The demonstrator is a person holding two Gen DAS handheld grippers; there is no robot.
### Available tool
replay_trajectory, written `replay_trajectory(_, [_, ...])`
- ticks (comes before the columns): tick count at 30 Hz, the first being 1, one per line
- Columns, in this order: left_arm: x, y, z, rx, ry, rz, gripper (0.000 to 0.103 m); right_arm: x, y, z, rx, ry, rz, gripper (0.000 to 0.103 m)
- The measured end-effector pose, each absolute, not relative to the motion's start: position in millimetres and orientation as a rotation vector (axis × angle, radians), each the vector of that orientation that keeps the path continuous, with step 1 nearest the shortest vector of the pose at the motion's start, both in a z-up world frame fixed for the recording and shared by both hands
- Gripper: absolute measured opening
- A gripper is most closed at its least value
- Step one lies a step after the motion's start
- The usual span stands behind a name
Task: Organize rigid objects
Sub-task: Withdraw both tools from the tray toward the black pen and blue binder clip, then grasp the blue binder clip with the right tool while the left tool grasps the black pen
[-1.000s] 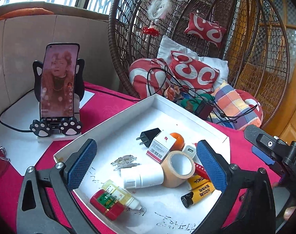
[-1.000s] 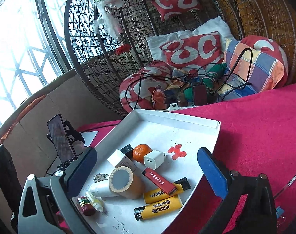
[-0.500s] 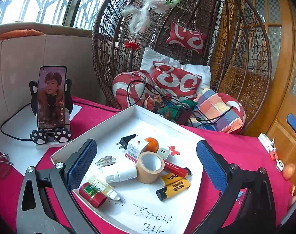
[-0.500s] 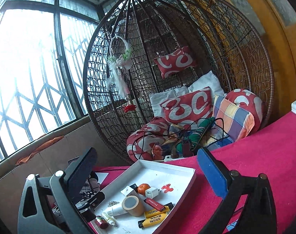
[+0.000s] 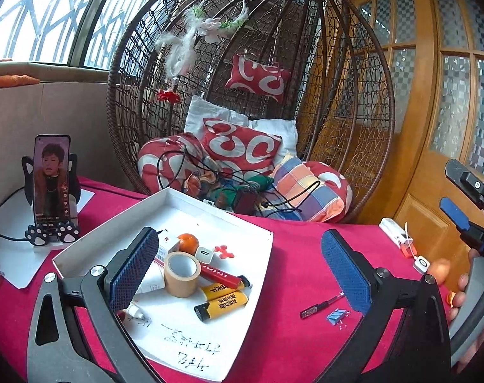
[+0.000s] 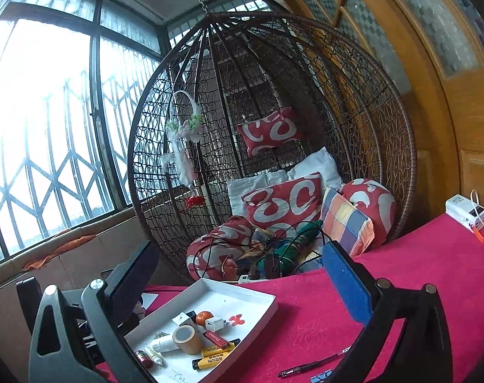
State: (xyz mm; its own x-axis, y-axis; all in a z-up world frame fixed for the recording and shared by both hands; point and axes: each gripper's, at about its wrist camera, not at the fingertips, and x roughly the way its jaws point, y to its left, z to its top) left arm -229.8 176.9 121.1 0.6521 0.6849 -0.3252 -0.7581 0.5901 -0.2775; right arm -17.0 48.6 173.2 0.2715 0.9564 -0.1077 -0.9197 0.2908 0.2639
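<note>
A white tray (image 5: 258,255) on the red tablecloth holds a tape roll (image 5: 182,274), a mandarin (image 5: 188,243), a white charger cube (image 5: 205,254), a red stick (image 5: 224,276), two yellow lighters (image 5: 221,303), small boxes and bottles. The tray also shows in the right wrist view (image 6: 261,312). My left gripper (image 5: 240,271) is open and empty, raised above the tray's near right part. My right gripper (image 6: 238,290) is open and empty, higher up and to the tray's right. A pen (image 5: 321,304) and a blue clip (image 5: 337,315) lie on the cloth right of the tray.
A phone on a cat-paw stand (image 5: 51,191) stands at the left. A wicker hanging chair (image 5: 251,79) with cushions and cables is behind the table. A white power bank (image 5: 395,233) and small items lie at the right edge by the wooden door.
Both grippers have pulled back and up from the tray, which now looks smaller and farther. The left view has swung right, bringing the pen, the clip and the power bank into sight.
</note>
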Motion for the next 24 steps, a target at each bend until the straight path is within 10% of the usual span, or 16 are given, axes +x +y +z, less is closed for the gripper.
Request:
replay_trajectory(15, [-189.0, 181.7, 77.8, -0.507, 0.368, 0.781, 0.103, 64.4, 59.5, 32.5, -0.230, 0.801, 1.052, 0.103])
replay_trajectory(24, [-177.5, 179.7, 64.4, -0.508, 0.429, 0.751, 0.103, 30.7, 106.6, 7.2, -0.497, 0.746, 1.127, 0.103])
